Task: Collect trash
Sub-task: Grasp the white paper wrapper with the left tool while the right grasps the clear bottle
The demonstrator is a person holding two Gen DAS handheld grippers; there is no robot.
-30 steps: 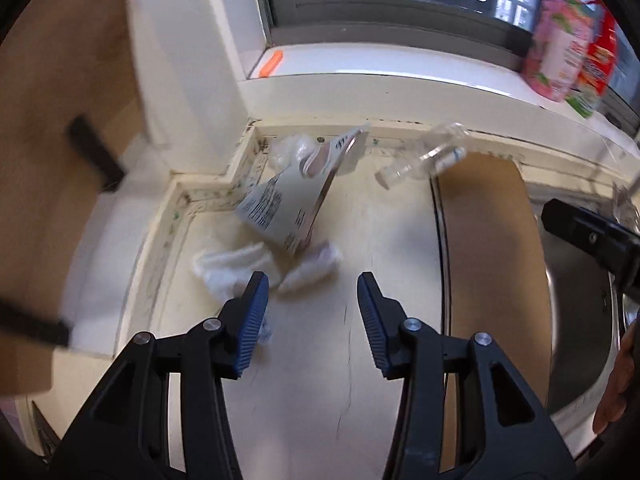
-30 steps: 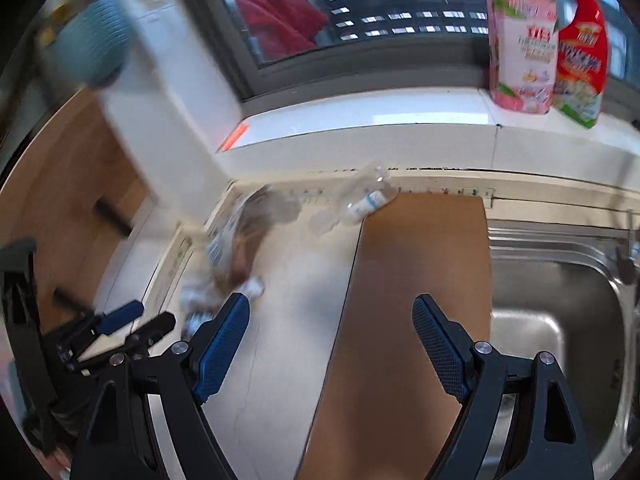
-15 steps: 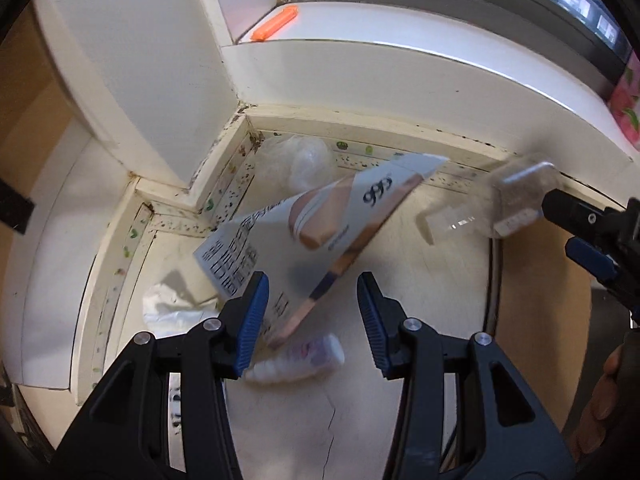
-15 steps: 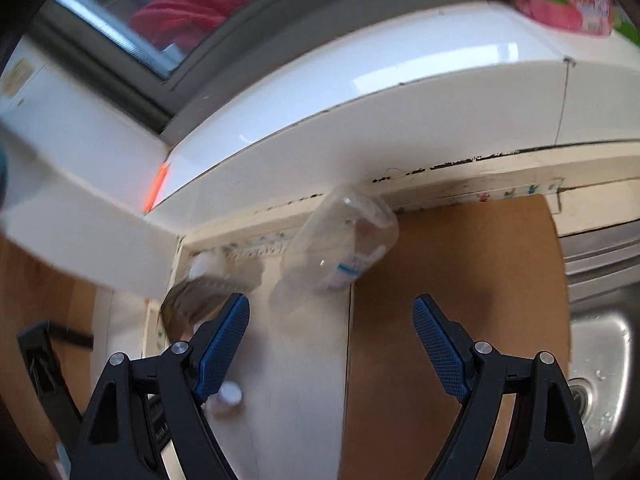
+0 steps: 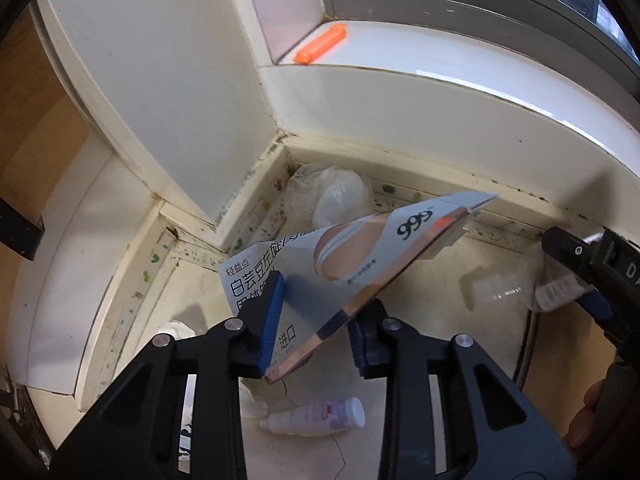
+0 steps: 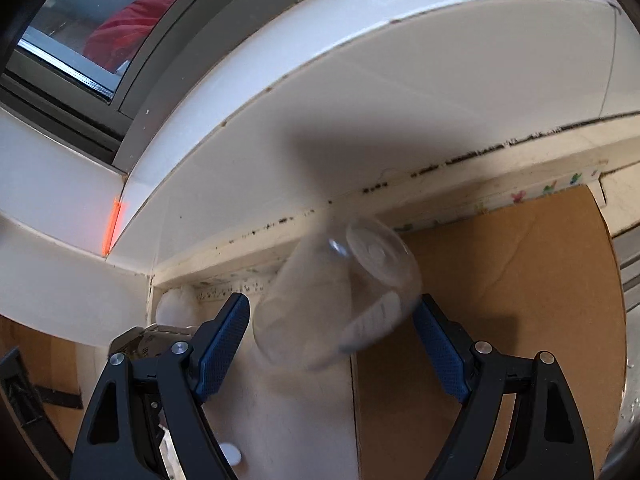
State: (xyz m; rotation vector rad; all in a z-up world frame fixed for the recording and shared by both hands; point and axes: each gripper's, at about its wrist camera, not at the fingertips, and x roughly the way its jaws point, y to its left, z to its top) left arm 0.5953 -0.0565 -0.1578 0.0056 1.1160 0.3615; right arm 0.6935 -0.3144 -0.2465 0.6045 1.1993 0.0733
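Note:
In the left wrist view my left gripper (image 5: 318, 318) stands around the lower end of a flattened white carton (image 5: 352, 264) printed "999"; the jaws look open, with the carton tilted between them. A small white bottle (image 5: 316, 420) lies on the counter below it, and a clear plastic bag (image 5: 340, 196) sits in the back corner. In the right wrist view my right gripper (image 6: 332, 344) is open around a clear plastic bottle (image 6: 340, 296) that lies with its base toward the wall. The right gripper also shows at the right edge of the left wrist view (image 5: 592, 276).
A brown board (image 6: 500, 320) lies on the counter right of the bottle, with the steel sink (image 6: 630, 380) beyond it. An orange object (image 5: 320, 44) lies on the window sill. Crumpled tissue (image 5: 176, 328) lies at the left. White walls (image 5: 160, 80) enclose the corner.
Both grippers have moved forward toward the back corner. The carton now sits between the left jaws, and the clear bottle now sits between the right jaws.

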